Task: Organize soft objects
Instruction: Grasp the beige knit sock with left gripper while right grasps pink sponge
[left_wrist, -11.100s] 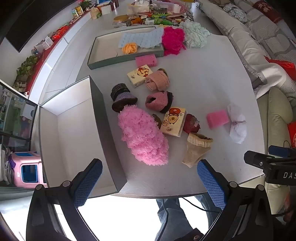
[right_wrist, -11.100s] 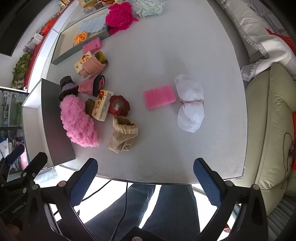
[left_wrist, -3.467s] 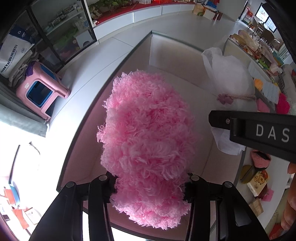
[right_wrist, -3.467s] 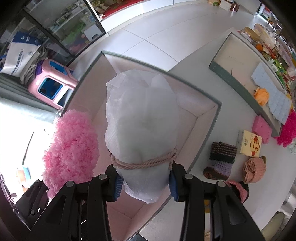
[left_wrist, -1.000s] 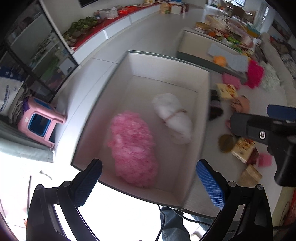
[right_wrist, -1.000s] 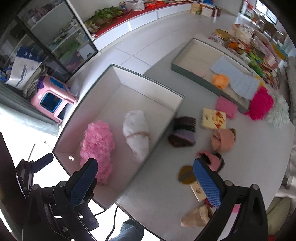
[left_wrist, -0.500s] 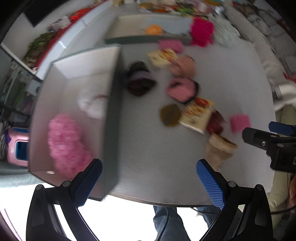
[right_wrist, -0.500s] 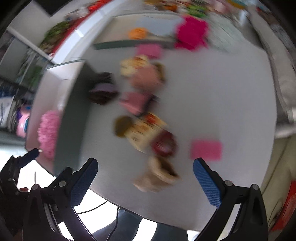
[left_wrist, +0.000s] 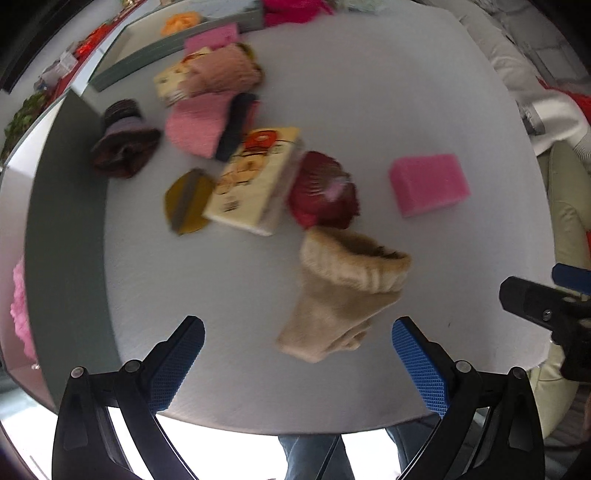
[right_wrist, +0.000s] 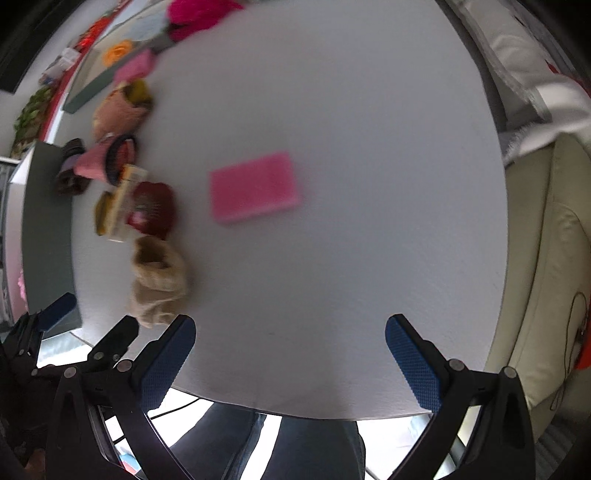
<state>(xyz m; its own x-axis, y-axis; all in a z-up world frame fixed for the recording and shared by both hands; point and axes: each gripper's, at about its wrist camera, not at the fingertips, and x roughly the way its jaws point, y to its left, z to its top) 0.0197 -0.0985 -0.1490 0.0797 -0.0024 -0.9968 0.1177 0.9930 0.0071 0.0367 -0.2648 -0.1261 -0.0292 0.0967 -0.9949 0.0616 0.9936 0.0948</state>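
With both claws spread wide, empty: my left gripper (left_wrist: 297, 341) nearly straddles beige knit sock (left_wrist: 341, 291); right gripper (right_wrist: 290, 339) faces pink sponge (right_wrist: 254, 187), well apart. Risk: floppy cuff slips, snags red pouch (left_wrist: 322, 191) touching it.

My left gripper (left_wrist: 297, 341) and right gripper (right_wrist: 290, 338) had blue cross-hatched pads on black arms. The table (left_wrist: 369, 103) was pale grey. The sponge (right_wrist: 254, 187) was plain pink, the knitted sock (left_wrist: 340, 291) beige and ribbed, the box (left_wrist: 255, 181) cream with an orange cartoon print.
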